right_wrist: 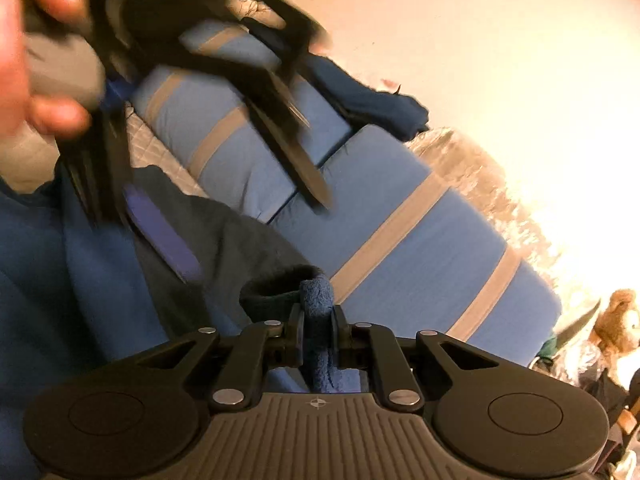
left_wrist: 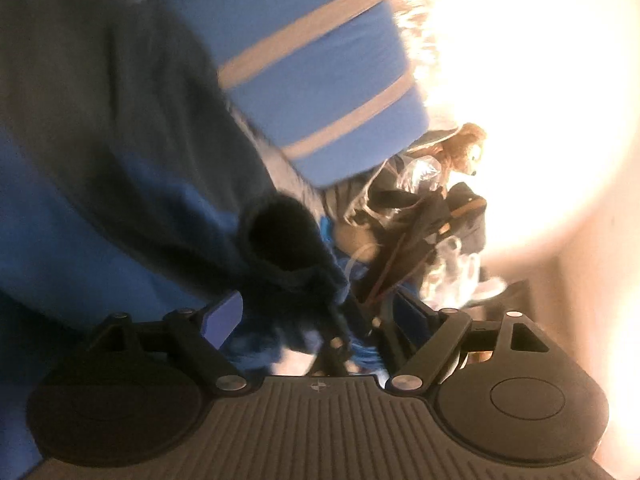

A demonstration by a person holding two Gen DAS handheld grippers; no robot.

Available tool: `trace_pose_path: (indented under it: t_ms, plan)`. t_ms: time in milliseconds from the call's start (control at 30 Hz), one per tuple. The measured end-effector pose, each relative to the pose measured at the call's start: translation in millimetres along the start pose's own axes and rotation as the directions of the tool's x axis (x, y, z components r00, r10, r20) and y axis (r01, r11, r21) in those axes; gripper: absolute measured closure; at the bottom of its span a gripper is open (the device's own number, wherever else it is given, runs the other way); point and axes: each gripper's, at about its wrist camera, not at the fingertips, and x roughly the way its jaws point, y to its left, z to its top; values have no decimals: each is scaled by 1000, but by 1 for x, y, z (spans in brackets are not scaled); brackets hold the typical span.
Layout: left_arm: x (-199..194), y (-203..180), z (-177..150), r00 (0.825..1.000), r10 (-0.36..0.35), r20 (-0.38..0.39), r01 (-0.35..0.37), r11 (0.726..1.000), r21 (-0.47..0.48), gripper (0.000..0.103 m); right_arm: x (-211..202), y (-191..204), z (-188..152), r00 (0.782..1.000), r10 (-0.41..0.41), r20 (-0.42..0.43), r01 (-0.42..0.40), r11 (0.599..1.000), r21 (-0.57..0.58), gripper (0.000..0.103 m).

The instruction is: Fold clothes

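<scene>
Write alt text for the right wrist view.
The right gripper is shut on a fold of dark blue fleece garment above a blue cushion with grey stripes. Upper left, a hand holds the blurred left gripper, jaws open.

Fuzzy blue fleece cuff [right_wrist: 316, 296], matt black plastic right gripper [right_wrist: 316, 334], smooth, perhaps cotton, striped cushion [right_wrist: 400, 248]

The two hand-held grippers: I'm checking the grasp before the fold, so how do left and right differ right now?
The right hand-held gripper is shut, pinching a fold of the blue fleece garment; the left hand-held gripper stands wide open, pinching nothing. The right looks sharp in its view; the left is motion-blurred. Both are black and both are over the blue striped cushions.
</scene>
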Motion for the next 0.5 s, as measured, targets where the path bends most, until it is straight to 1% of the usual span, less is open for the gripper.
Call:
trace_pose_path:
  t_ms: [67,100,200,267,300,333,367,433,467,500]
  plan:
    - [15,8,0,999,-26,-21,24,998,-65,20,3,10,2,1000,-23,12,23,999,-25,89]
    - [21,10,0,999,-27,-21,25,996,-89,20,3,15,1,999,-29,19,30,999,-44,89]
    - [28,18,1,1000,16,12,-14,990,-142,22,1,32,-1,998,-44,42,49,990,-129,89]
    - [30,23,3,999,43,19,-39,984,-176,25,-1,44,-3,997,-51,56,60,979,-195,89]
    - [30,25,5,998,57,22,-52,980,-192,32,-1,50,-5,997,-53,62,66,972,-226,89]
    - [29,25,6,997,78,28,-71,977,-199,42,-2,54,-6,996,-53,66,68,966,-249,89]
    - [29,23,8,995,97,35,-88,977,-192,48,-3,57,-8,996,-49,69,66,961,-269,89]
    - [27,20,12,991,129,49,-119,979,-169,67,-4,61,-10,997,-41,72,61,952,-300,89]
    - [27,18,13,989,140,51,-131,980,-153,71,-4,63,-11,997,-35,74,56,948,-313,89]
    - [26,16,14,987,150,51,-142,981,-134,80,-3,63,-11,997,-23,75,46,946,-321,88]
